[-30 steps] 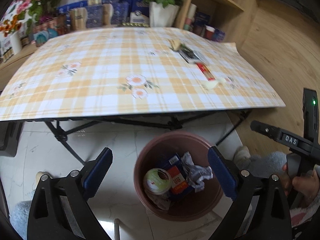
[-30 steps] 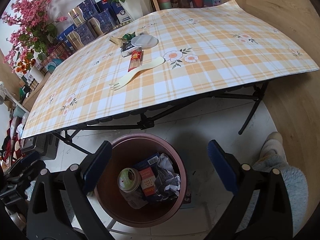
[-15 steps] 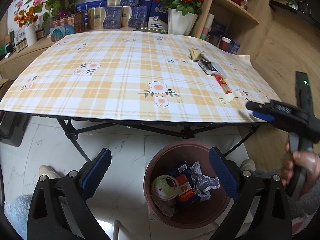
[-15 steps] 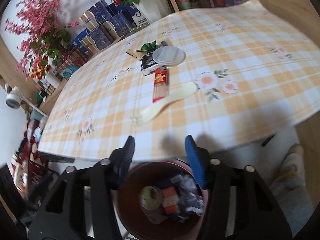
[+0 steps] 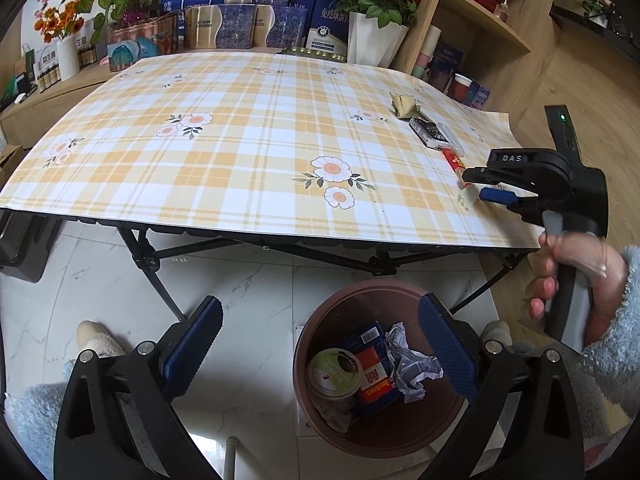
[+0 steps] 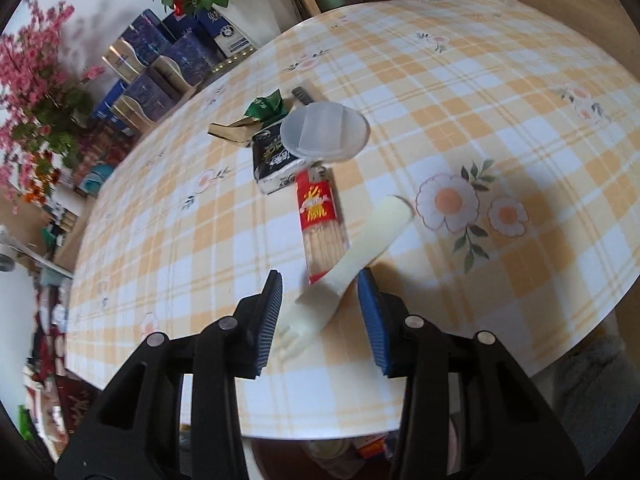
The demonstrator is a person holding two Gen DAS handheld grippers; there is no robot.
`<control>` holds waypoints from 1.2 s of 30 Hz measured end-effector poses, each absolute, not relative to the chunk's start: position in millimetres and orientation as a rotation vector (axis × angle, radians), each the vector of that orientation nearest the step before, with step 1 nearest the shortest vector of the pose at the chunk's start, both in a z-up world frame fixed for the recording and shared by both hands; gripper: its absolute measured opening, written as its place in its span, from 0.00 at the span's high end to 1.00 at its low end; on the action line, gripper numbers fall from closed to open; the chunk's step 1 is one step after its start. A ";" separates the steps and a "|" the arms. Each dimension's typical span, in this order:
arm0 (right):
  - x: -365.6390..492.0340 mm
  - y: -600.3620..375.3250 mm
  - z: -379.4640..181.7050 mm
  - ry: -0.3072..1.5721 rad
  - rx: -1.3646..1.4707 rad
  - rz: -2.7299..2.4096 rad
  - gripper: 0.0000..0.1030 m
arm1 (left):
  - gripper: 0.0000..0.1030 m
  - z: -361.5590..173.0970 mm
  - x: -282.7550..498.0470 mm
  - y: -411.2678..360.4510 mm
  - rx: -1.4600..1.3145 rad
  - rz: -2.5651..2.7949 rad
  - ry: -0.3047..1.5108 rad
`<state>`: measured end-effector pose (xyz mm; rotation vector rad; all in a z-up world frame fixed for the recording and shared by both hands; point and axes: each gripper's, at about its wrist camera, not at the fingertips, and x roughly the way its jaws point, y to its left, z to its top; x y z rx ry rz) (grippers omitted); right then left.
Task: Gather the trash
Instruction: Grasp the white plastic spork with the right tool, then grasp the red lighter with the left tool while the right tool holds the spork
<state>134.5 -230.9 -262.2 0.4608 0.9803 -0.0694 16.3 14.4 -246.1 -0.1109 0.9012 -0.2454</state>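
Note:
A cream plastic spork (image 6: 360, 248) lies on the checked tablecloth (image 6: 500, 120), next to a red packet of sticks (image 6: 320, 216), a black packet (image 6: 276, 160), a clear lid (image 6: 324, 130) and a crumpled wrapper (image 6: 248, 120). My right gripper (image 6: 320, 300) is low over the table edge. Its jaws are closing with the spork's head between them, and the pads do not press on it. The left wrist view shows this gripper (image 5: 480, 186) from the side. My left gripper (image 5: 320, 312) hangs open and empty above a brown bin (image 5: 372, 285) holding a cup, a red box and crumpled foil.
The folding table's black legs (image 5: 152, 264) stand on the white marble floor beside the bin. Boxes and flower vases (image 5: 372, 40) line the far side, and wooden shelves (image 5: 480, 20) stand at the right. A person's slippered feet (image 5: 96, 340) are near the bin.
My right gripper has gone from above the bin forward over the table edge, and its jaws have narrowed around the spork. The left gripper has stayed open over the bin.

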 end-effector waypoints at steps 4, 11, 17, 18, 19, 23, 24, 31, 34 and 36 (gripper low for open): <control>135.6 -234.5 -263.1 0.983 0.478 -0.060 0.76 | 0.07 -247.9 17.5 13.9 -0.106 -0.245 0.908; 107.6 -254.0 -254.8 0.920 0.585 0.007 0.82 | 0.07 -253.5 22.7 14.3 -0.113 -0.236 0.935; 88.4 -273.2 -246.4 0.868 0.553 0.037 0.82 | 0.07 -242.3 35.8 0.3 -0.100 -0.295 0.922; 85.4 -277.1 -243.8 0.856 0.548 0.044 0.82 | 0.07 -238.4 39.7 -4.4 -0.092 -0.308 0.916; 84.3 -279.9 -242.8 0.850 0.543 0.047 0.82 | 0.07 -232.8 46.4 -12.6 -0.081 -0.328 0.909; 78.8 -291.0 -238.8 0.825 0.524 0.058 0.82 | 0.07 -214.7 79.3 -53.4 -0.025 -0.405 0.898; 78.1 -293.2 -238.6 0.820 0.525 0.059 0.82 | 0.07 -211.6 89.6 -67.2 -0.014 -0.420 0.894; 71.7 -322.0 -241.0 0.788 0.580 0.047 0.82 | 0.30 -217.4 154.5 -149.9 0.012 -0.476 0.950; 71.0 -332.5 -242.7 0.781 0.592 0.041 0.82 | 0.36 -228.6 173.7 -181.6 0.063 -0.473 0.968; 70.6 -338.4 -242.9 0.774 0.601 0.040 0.82 | 0.40 -236.9 183.5 -192.9 0.076 -0.461 0.989</control>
